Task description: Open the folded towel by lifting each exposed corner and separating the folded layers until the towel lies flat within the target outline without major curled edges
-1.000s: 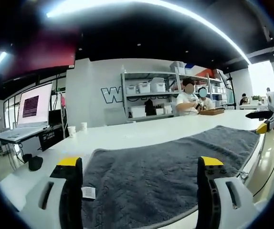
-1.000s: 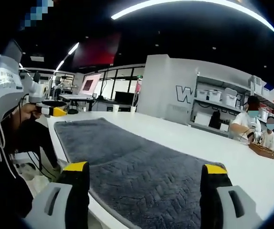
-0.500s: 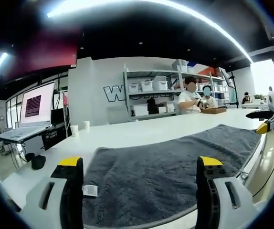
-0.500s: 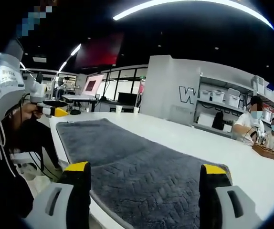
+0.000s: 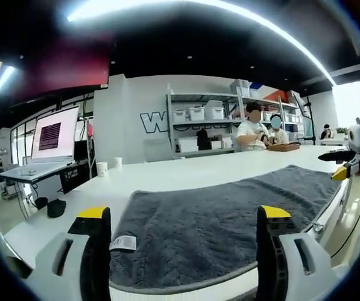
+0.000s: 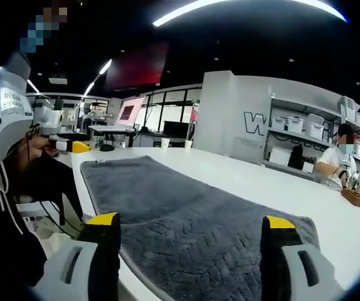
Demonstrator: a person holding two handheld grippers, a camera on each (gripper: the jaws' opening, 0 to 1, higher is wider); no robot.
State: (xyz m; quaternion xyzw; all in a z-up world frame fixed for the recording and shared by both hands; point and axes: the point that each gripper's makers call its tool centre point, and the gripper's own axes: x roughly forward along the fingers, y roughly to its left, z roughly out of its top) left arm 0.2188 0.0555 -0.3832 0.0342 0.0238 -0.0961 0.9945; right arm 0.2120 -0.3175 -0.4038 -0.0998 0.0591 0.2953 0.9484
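Room: bright workshop with a long white table [image 5: 186, 172], shelving [image 5: 205, 122] with bins along the back wall, and seated people [image 5: 253, 128] at the table's far end.
Left gripper [image 5: 183, 219]: jaws spread wide apart, grasping nothing, with the near end of the towel between the yellow tips.
Right gripper [image 6: 189, 226]: jaws likewise spread and empty, poised over the other end of the towel.
Towel [image 5: 217, 213]: dark grey, lying spread out along the table's near edge, running from one gripper toward the other.
Towel edges: in the left gripper view the near hem is rounded and lies close to the table's edge; a small white label [image 5: 125, 242] sits at its corner beside the left jaw.
Open room: bare white tabletop stretches beyond the towel's far long side in both views.
Background: a lit screen [image 5: 54, 135] and two cups [image 5: 108, 166] on the far left.
Hard to tell: no target outline can be made out; the towel's nearest edge is cut off behind the right gripper's jaws.
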